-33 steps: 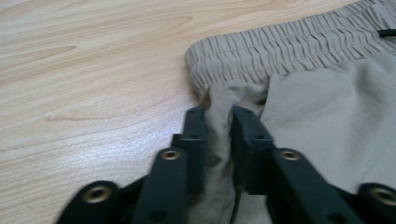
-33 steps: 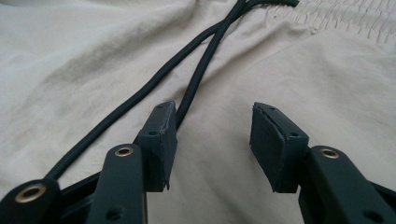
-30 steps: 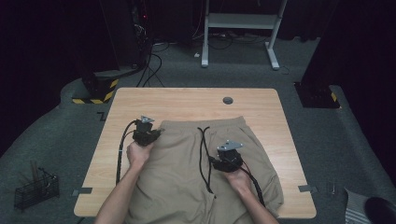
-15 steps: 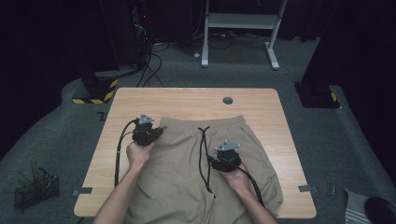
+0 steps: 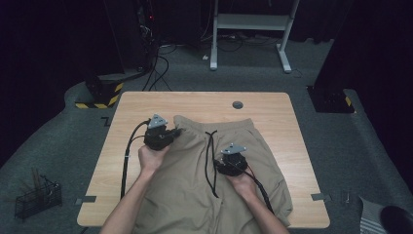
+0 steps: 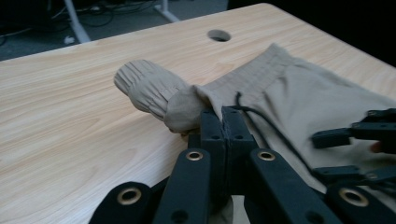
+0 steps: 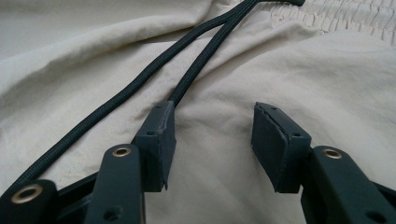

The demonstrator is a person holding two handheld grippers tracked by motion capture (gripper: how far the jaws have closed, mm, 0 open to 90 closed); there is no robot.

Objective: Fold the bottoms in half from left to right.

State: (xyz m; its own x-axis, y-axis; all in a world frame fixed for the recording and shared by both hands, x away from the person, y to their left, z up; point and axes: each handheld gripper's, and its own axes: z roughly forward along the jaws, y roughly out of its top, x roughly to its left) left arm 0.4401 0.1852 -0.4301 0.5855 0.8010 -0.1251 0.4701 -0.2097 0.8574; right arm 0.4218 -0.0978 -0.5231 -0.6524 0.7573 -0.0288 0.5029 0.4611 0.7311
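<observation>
Spread flat on the wooden table (image 5: pixel 272 105) is one pair of khaki shorts (image 5: pixel 253 146), its elastic waistband toward the far edge and its legs running back toward the person. Two hand-held grippers work on it, one in each of the person's two hands. At the waistband's left corner, the left gripper (image 6: pixel 223 122) has its two black jaws pressed together on a fold of the cloth, and that corner (image 6: pixel 149 88) bunches up in a rounded lump just beyond the tips, raised off the tabletop. Over the middle of the shorts, the right gripper (image 7: pixel 212 126) has its two jaws standing apart with bare fabric between them; the pads do not press on anything. One black drawstring (image 7: pixel 140 79) runs down from the waistband in two strands; the nearer strand passes right beside the tip of that gripper's left-hand jaw, though I cannot tell whether they touch. One round cable hole (image 5: pixel 237 104) sits in the tabletop beyond the waistband. On the floor to the left stands one wire basket (image 5: pixel 36 197).
</observation>
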